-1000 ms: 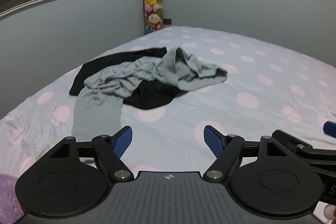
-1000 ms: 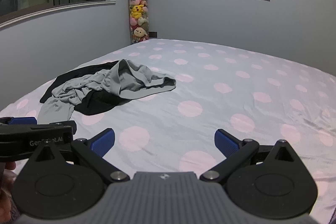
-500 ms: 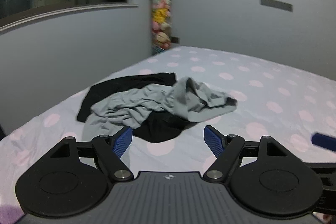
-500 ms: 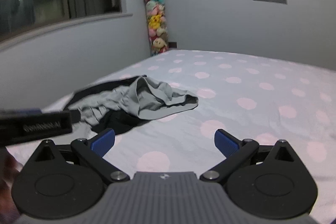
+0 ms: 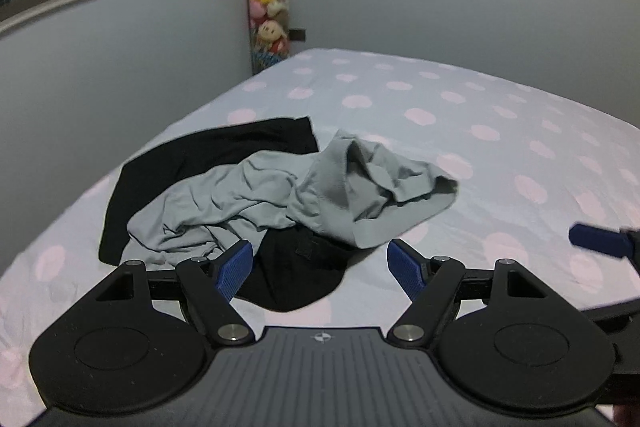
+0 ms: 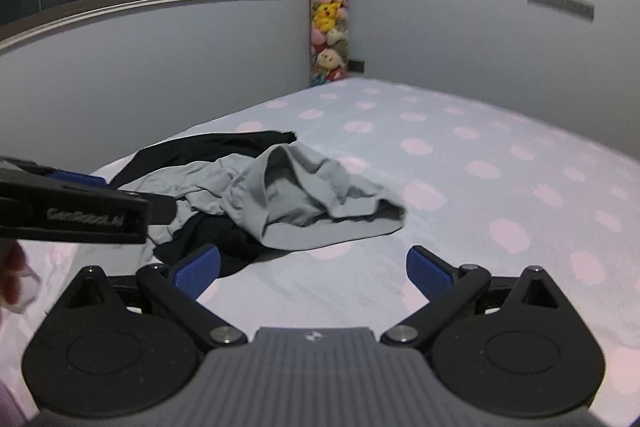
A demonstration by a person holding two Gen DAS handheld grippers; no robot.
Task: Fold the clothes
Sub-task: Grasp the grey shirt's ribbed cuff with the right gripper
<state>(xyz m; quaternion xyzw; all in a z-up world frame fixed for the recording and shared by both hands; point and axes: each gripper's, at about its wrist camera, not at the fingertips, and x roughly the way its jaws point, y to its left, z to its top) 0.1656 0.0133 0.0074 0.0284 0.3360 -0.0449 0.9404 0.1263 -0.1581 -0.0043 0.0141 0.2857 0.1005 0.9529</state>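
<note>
Across the left wrist view, the left gripper (image 5: 320, 269) hangs low over the polka-dot bed (image 5: 500, 155) with its blue pads spread wide and nothing between them. The crumpled grey garment (image 5: 304, 199) and the black garment (image 5: 192, 163) beneath it now fill the middle of the frame and sit just beyond the fingertips, whereas a second ago they lay well off and smaller — the gripper has closed in on the heap. A blue fingertip of the right gripper (image 5: 600, 239) shows at the right edge.

From the right wrist view, the right gripper (image 6: 312, 269) is likewise wide open and empty, its left pad over the near edge of the black garment (image 6: 216, 239). The grey garment (image 6: 312, 203) lies rumpled on top, its hem opening toward the camera, and it too has grown nearer than a second ago. The left gripper (image 6: 80, 211) crosses the left side, level with the heap. A tube of plush toys (image 6: 328, 23) stands in the far corner.

Both garments lie bunched and tangled, neither flat nor folded. My reading is that both tools are approaching to take hold of the grey piece — likely to lift it clear of the black one so it can be spread.
</note>
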